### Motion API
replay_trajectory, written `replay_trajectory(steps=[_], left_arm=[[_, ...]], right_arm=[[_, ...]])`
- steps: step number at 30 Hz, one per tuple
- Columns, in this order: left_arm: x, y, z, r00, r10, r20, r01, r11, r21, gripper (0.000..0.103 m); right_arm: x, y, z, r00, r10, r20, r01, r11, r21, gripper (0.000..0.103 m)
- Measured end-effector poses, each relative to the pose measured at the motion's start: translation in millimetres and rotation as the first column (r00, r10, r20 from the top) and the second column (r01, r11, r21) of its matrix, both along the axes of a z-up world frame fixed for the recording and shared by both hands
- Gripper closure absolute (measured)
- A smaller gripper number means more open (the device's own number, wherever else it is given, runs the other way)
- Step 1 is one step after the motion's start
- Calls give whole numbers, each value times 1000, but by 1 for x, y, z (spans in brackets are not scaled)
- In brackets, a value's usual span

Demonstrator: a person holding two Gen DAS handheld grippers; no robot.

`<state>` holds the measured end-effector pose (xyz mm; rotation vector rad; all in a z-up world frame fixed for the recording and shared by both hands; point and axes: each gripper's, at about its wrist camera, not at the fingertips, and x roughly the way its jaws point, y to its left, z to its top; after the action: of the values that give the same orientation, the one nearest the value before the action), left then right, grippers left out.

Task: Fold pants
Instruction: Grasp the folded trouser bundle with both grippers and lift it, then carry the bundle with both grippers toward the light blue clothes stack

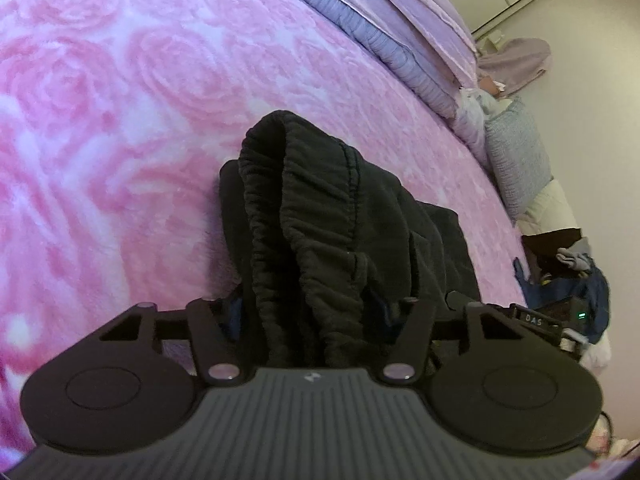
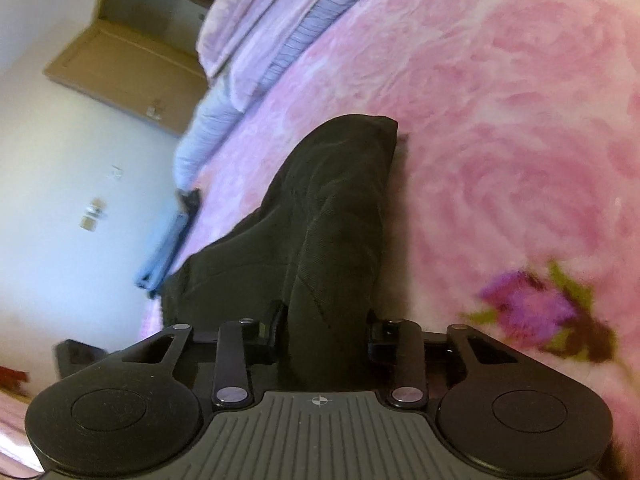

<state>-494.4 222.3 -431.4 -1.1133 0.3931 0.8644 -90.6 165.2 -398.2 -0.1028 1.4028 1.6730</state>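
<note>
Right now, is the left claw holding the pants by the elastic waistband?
Yes, the left claw is shut on the gathered, ribbed waistband of the black pants, which hang above the pink blanket.

Pink rose blanket point(image 1: 120, 120), lilac pillows point(image 1: 400, 12)

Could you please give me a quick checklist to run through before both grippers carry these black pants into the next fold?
1. Left gripper shut on the pants, at the gathered elastic waistband: ok.
2. Right gripper shut on the pants, on plain fabric: ok.
3. Fabric seated deep between the fingers, not at the tips: ok in both views.
4. Pink rose blanket bare ahead of the pants: ok.
5. Legs lying flat and aligned: cannot tell, the cloth is bunched and partly hidden.
</note>
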Motion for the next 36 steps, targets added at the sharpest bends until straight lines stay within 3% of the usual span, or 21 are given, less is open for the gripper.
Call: replay_trajectory(steps=[2,5,8,13,16,22,27,31,36], left_arm=[[3,0,8,1000,22,-20,-22,999,-29,56],[7,1,27,998,31,-45,-35,997,-75,59],[2,-4,55,998,63,-31,-67,990,-121,60],[-24,-26,119,984,179,-5,-178,975,-133,60],[-51,-36,153,959,284,-3,-282,951,-125,60],[-137,-32,191,870,493,-6,-492,868,-69,60],[-232,21,201,802,597,1,-597,802,-12,60],[-319,94,203,759,651,4,-650,759,30,60],[-411,187,199,733,681,14,-679,729,88,60]], right_arm=[[-11,3,18,998,2,61,0,999,-44,81],[-25,12,51,988,37,152,-21,994,-104,82],[-29,17,88,987,59,152,-37,989,-145,83],[-55,43,155,980,146,139,-123,979,-162,83],[-92,72,182,965,229,126,-210,966,-153,83],[-205,155,204,911,398,107,-388,916,-103,83],[-323,246,203,869,482,109,-480,876,-48,83],[-420,329,199,840,525,136,-531,847,10,83],[-521,429,183,828,541,148,-556,826,89,83]])
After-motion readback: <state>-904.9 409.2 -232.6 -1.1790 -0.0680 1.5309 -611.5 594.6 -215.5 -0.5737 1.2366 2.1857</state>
